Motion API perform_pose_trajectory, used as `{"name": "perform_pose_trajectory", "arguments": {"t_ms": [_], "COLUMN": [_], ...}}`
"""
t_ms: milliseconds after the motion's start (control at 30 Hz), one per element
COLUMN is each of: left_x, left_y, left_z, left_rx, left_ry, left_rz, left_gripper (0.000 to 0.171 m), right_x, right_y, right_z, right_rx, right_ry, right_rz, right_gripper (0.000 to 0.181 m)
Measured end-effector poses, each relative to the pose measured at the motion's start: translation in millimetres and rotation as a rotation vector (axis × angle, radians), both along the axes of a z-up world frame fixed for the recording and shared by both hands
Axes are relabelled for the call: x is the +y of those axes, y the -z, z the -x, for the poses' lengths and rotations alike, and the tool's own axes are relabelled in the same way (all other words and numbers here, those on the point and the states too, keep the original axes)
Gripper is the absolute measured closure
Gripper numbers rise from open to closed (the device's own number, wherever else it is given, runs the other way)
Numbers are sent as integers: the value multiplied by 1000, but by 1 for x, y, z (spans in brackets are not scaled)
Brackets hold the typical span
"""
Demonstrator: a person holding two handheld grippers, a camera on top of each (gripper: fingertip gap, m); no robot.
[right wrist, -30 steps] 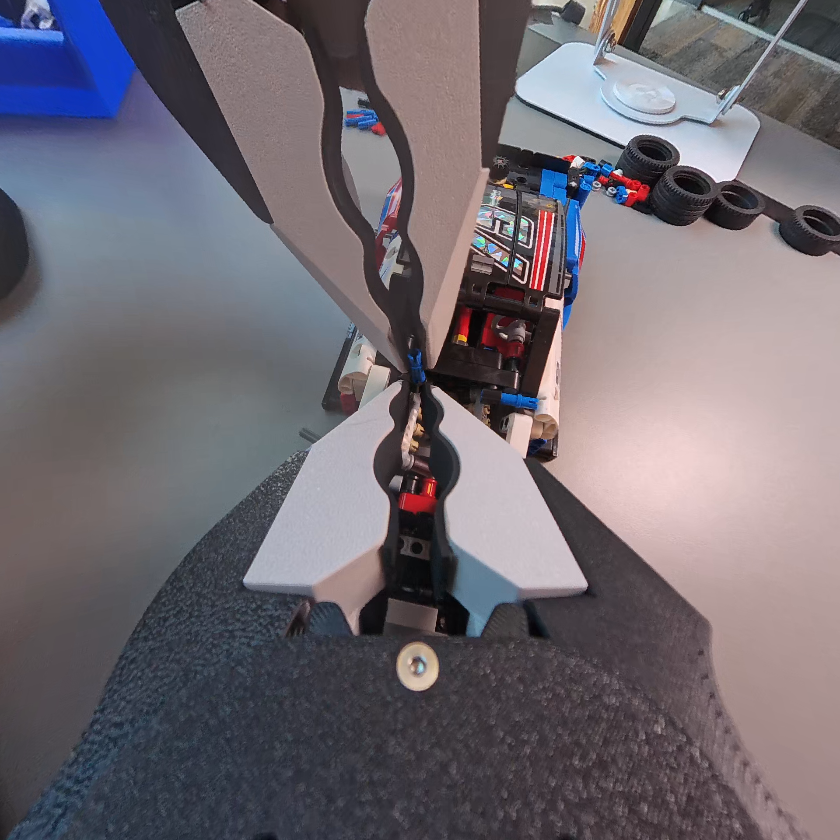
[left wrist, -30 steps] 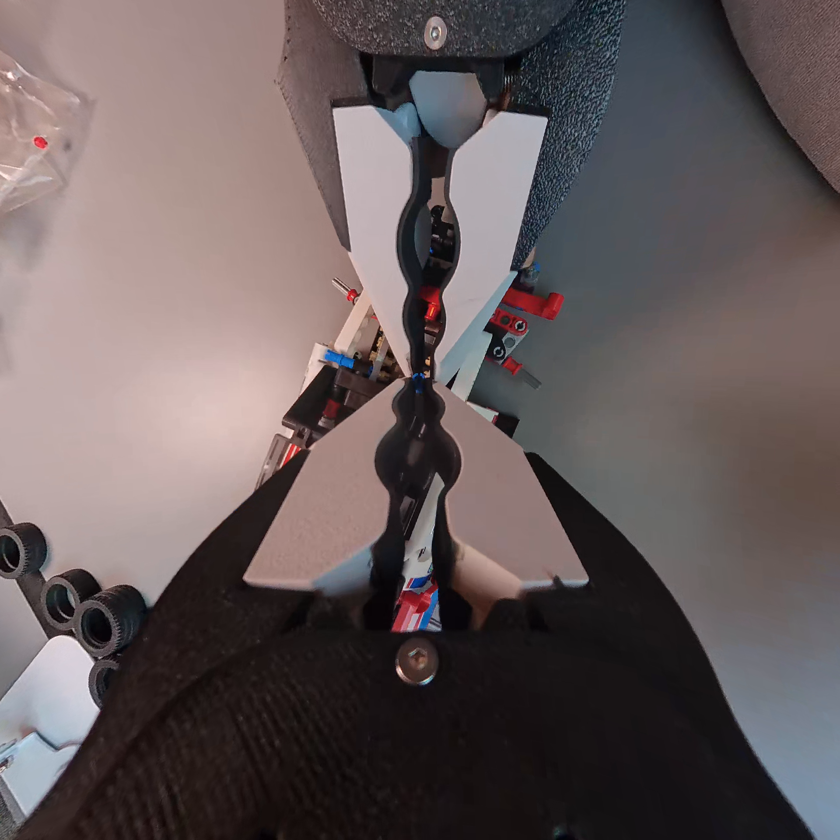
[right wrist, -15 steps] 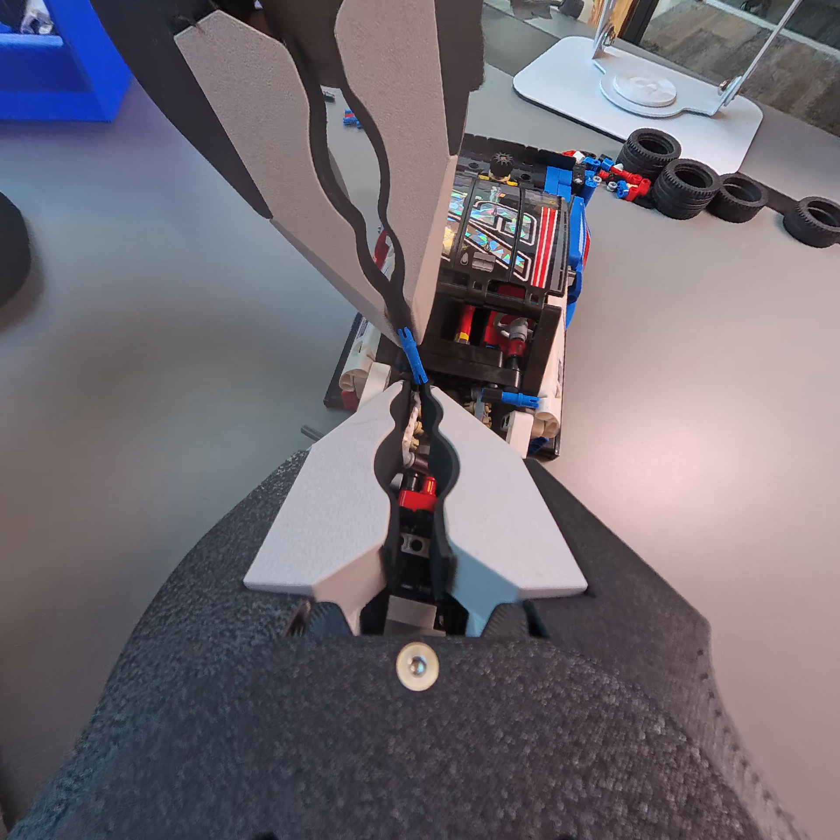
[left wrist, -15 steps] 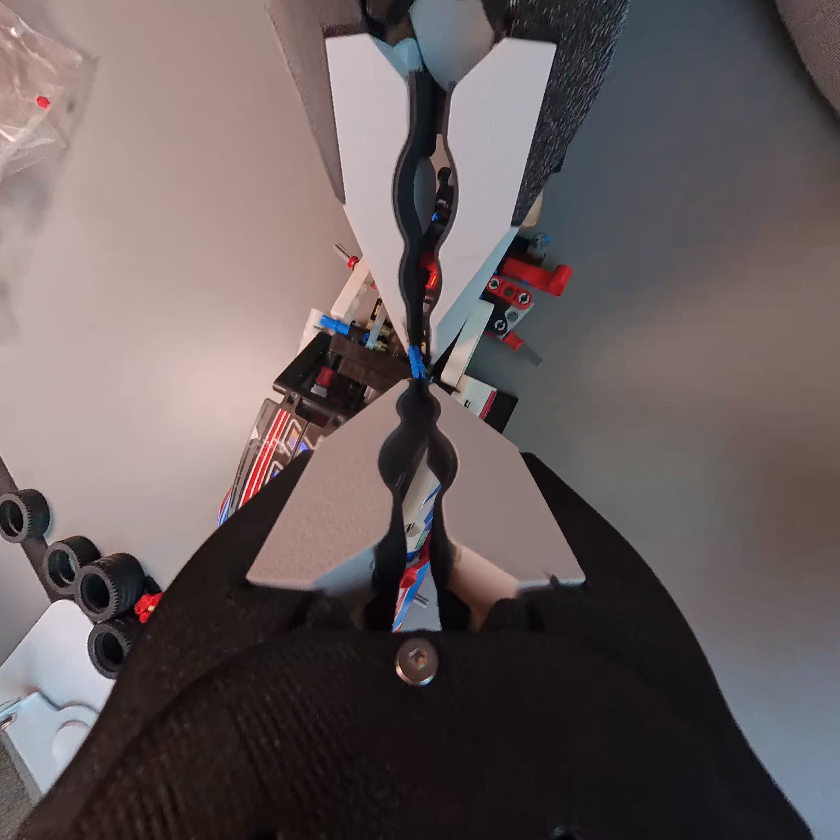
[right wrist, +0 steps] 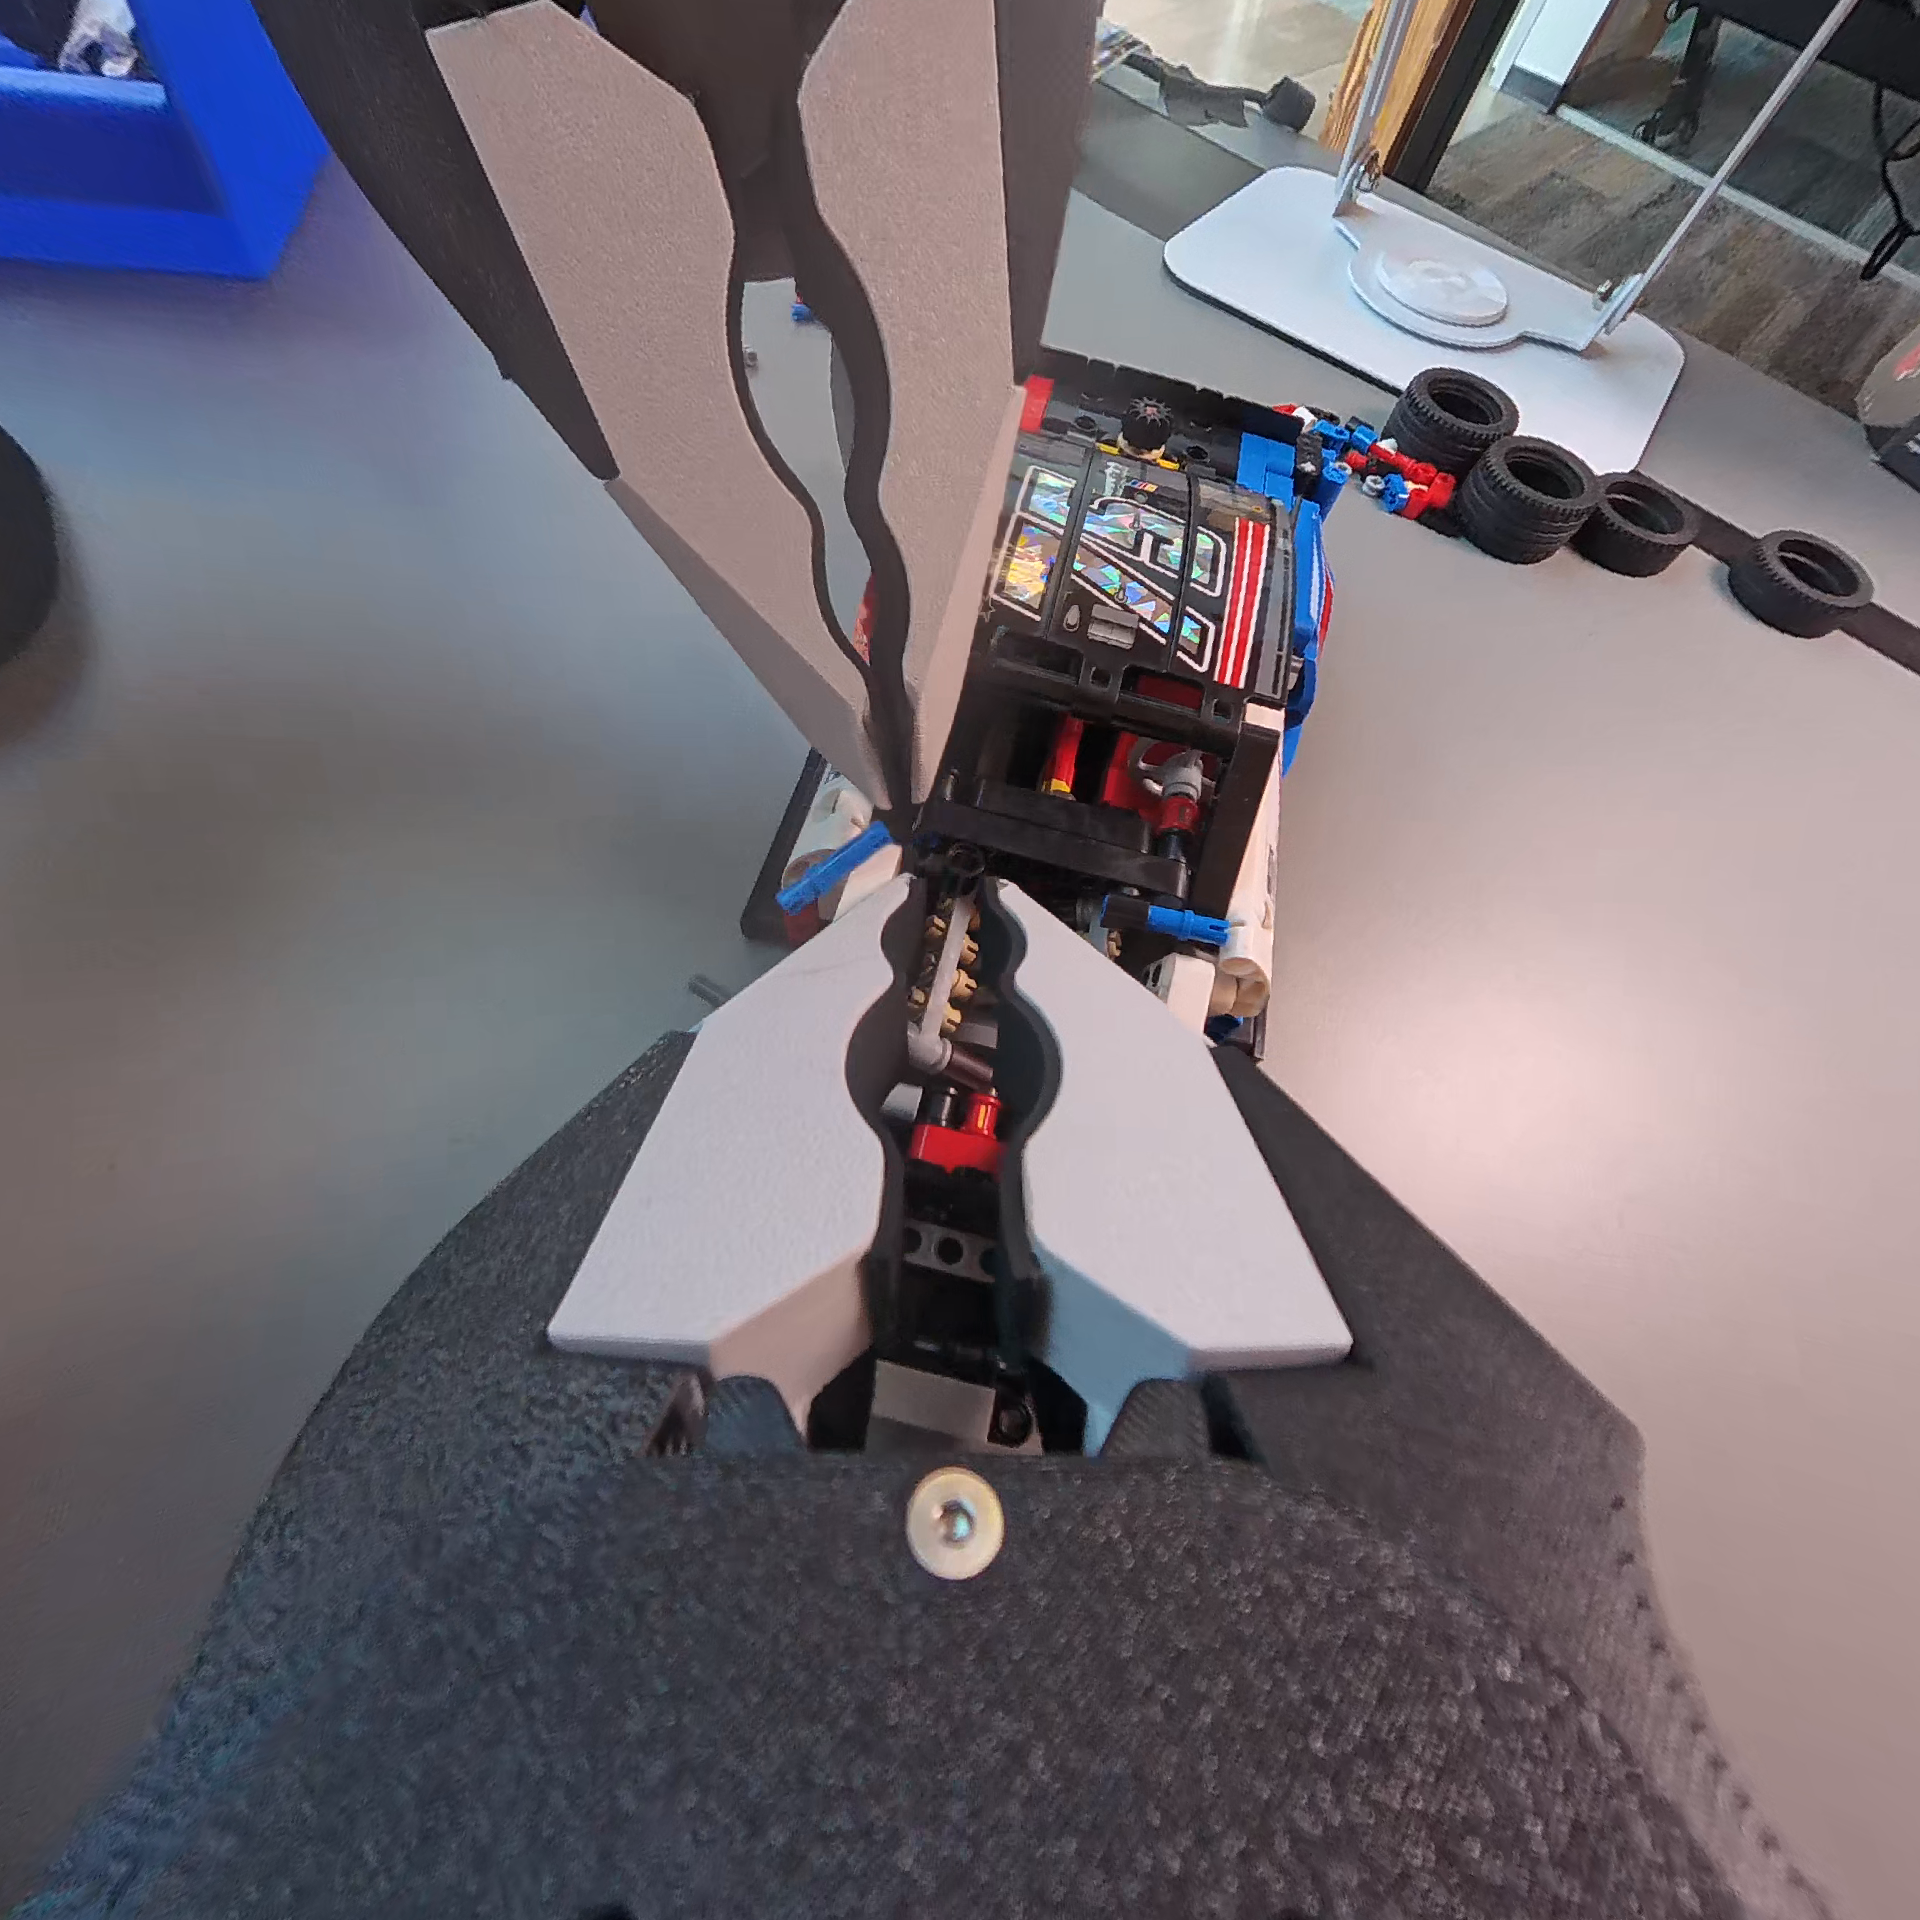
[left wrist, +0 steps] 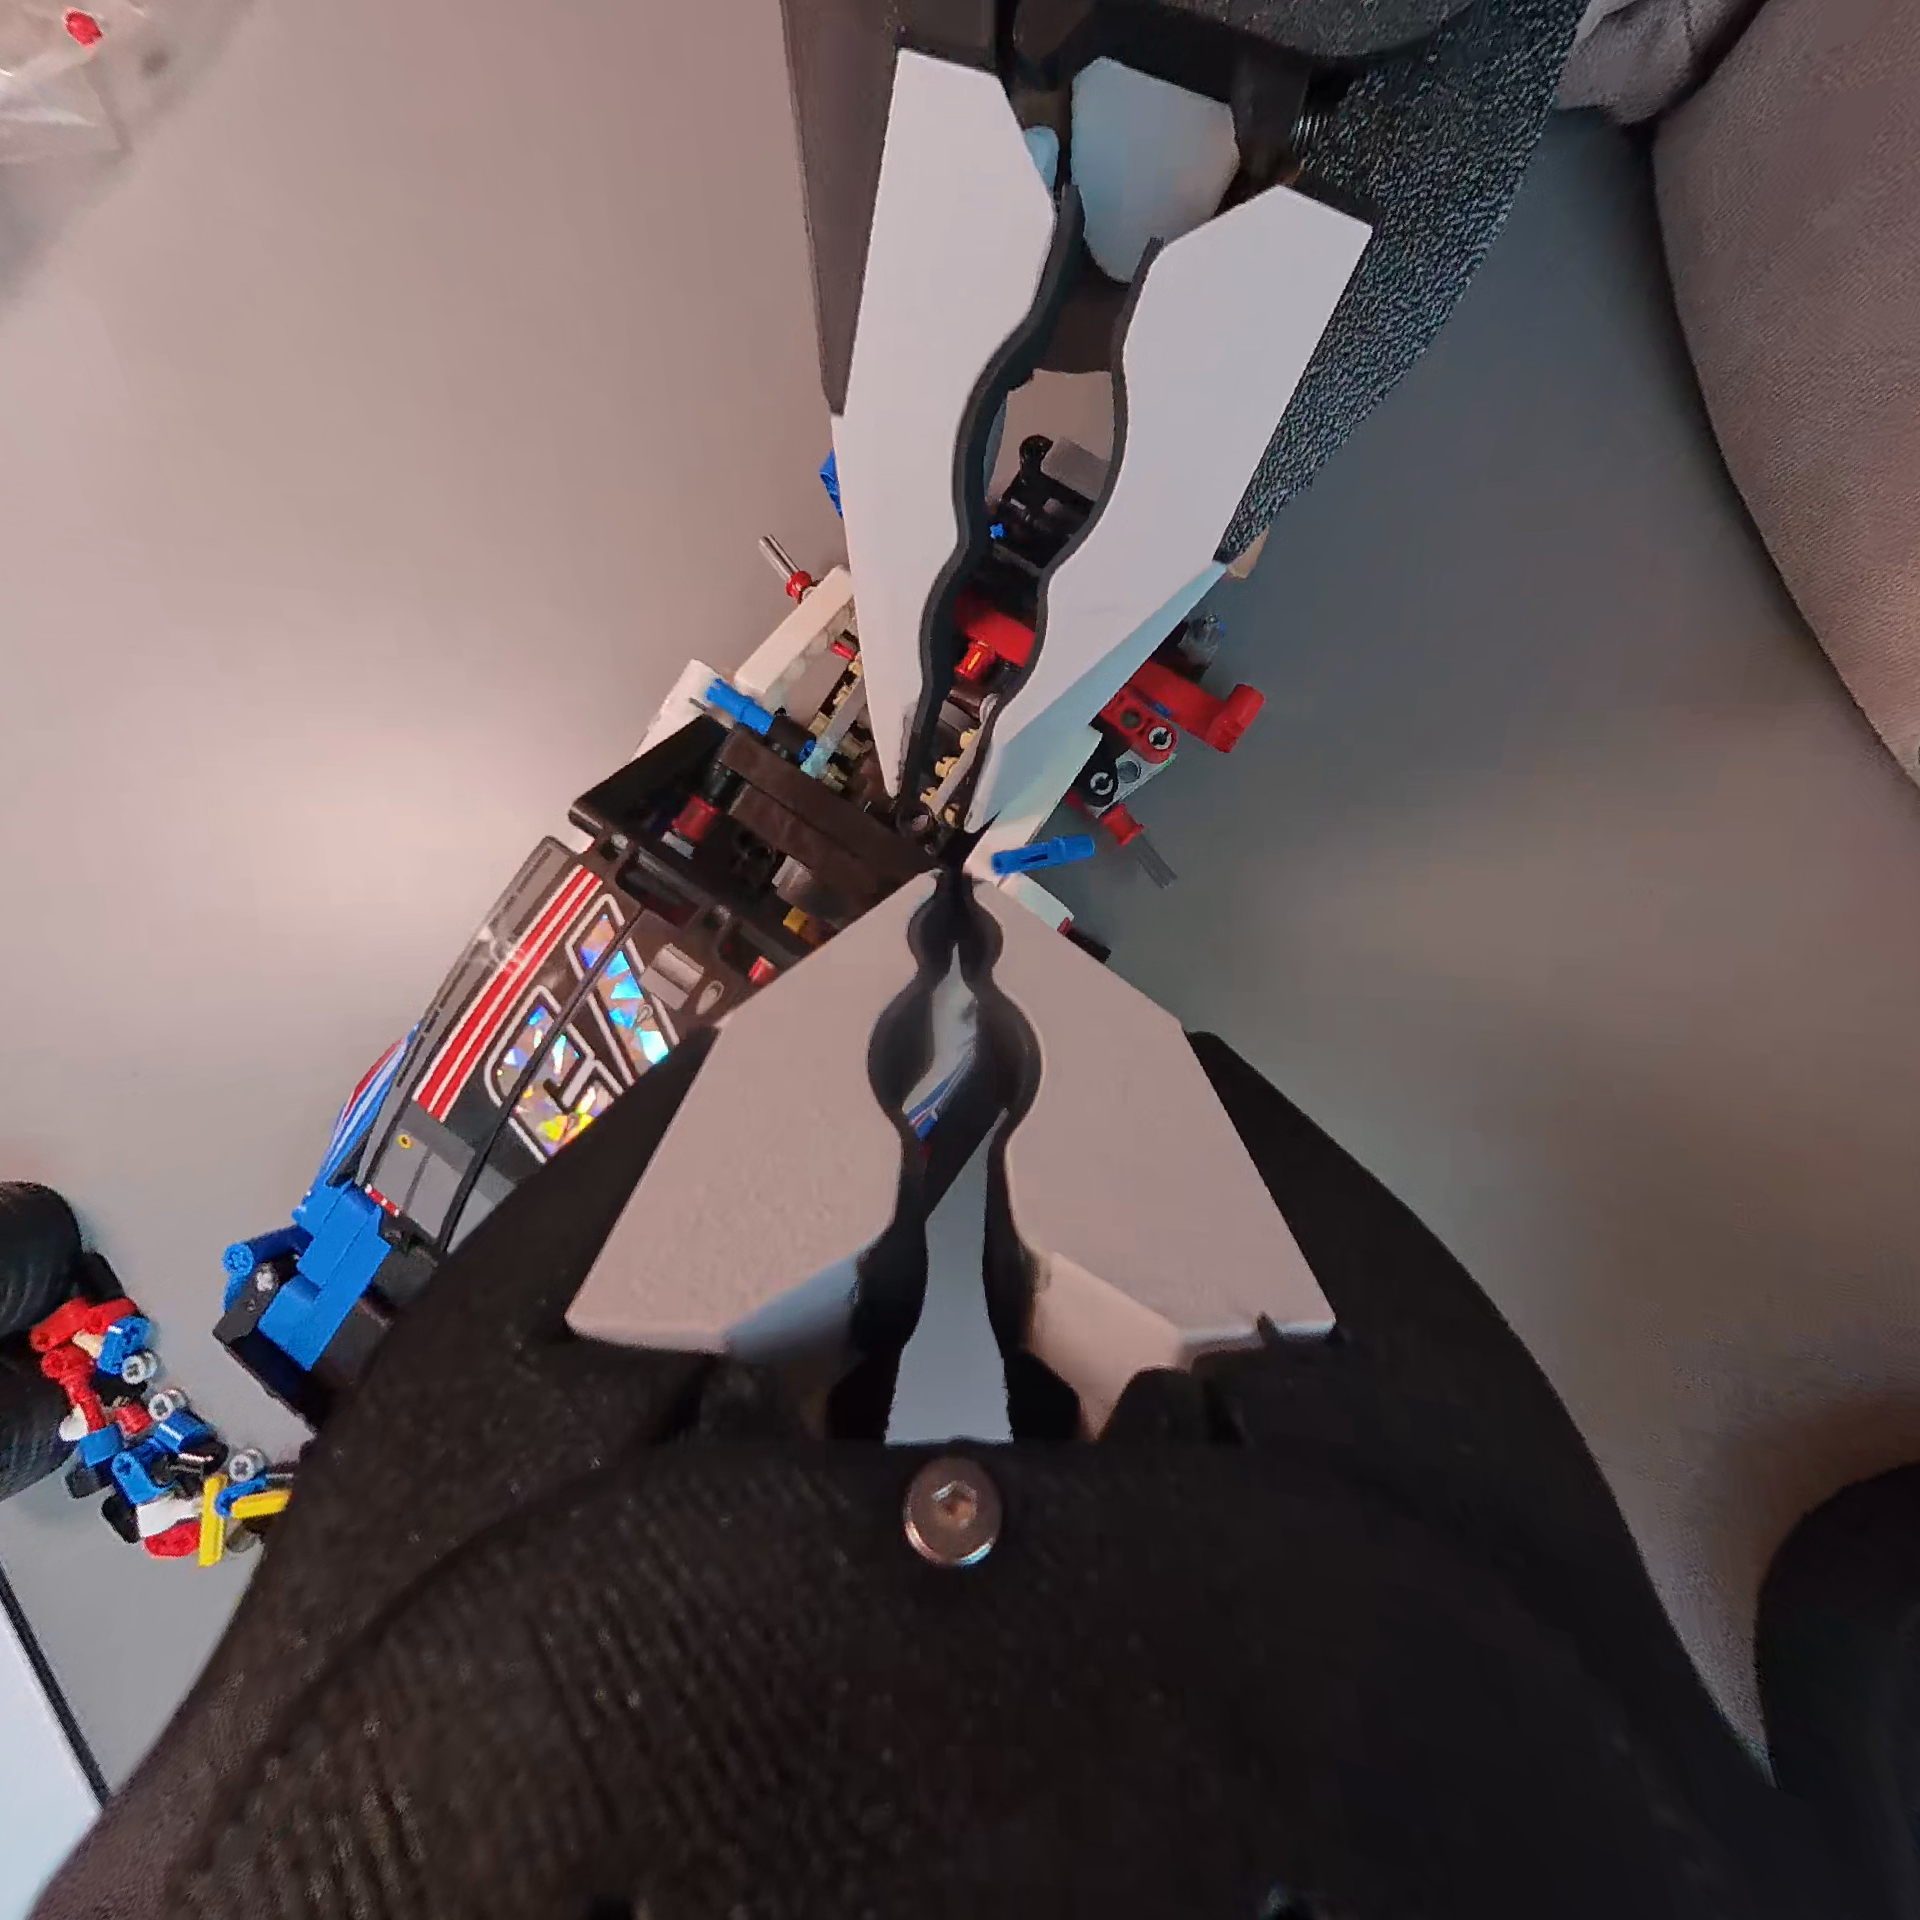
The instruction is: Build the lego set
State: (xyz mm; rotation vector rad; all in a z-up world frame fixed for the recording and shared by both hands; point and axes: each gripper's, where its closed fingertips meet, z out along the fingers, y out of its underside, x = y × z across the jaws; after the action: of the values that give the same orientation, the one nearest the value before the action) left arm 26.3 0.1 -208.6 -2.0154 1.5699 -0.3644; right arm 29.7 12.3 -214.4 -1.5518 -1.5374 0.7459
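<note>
A grey table point(right wrist: 416, 727) fills most of the room in sight, with glass doors and a wood-look floor far behind it. Over its middle the two grippers meet nose to nose. The left gripper point(left wrist: 951, 883) has its jaws pressed together at the tips. The right gripper point(right wrist: 951, 883) has its jaws a narrow slit apart, with nothing between them.

A small blue pin point(right wrist: 831, 868) sticks out sideways just beside both sets of tips. Whether the left jaws pinch its end, I cannot tell.

Right under the tips sits the half-built toy car point(right wrist: 1122, 561) — black frame, shiny patterned roof panel, red stripes, blue and white sides. Its open end, showing red and tan parts, faces the right gripper. A second blue pin point(right wrist: 1164, 920) pokes out of that end on the other side.

Beyond the car's far end lies a little heap of loose pieces point(left wrist: 145, 1444) — red, blue, yellow. Next to them stand four black tyres point(right wrist: 1527, 499) in a row. Behind the tyres rests a flat white stand base point(right wrist: 1455, 301). A blue bin point(right wrist: 156, 156) sits at the table's far corner.
</note>
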Motion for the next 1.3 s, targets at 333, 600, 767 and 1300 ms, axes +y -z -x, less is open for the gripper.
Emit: {"name": "perform_pose_trajectory", "arguments": {"t_ms": [333,600,767,1300], "left_x": [-28,-64,-66,-116], "left_y": [-2,38,51,52], "left_z": [2,-3,6,25], "left_rx": [-216,-220,-140,-110], "left_ry": [-266,-347,-347,-297], "left_rz": [-103,-15,68,145], "left_gripper": [152,148,144,153], "right_x": [-1,-4,-6,-36], "right_y": [-11,-32,-31,-28], "right_z": [-7,-36,-45,-29], "right_rx": [61,178,162,154], "right_ry": [-22,-96,-103,-241], "right_rz": [15,131,144,140], "right_gripper": [172,172,172,172]}}
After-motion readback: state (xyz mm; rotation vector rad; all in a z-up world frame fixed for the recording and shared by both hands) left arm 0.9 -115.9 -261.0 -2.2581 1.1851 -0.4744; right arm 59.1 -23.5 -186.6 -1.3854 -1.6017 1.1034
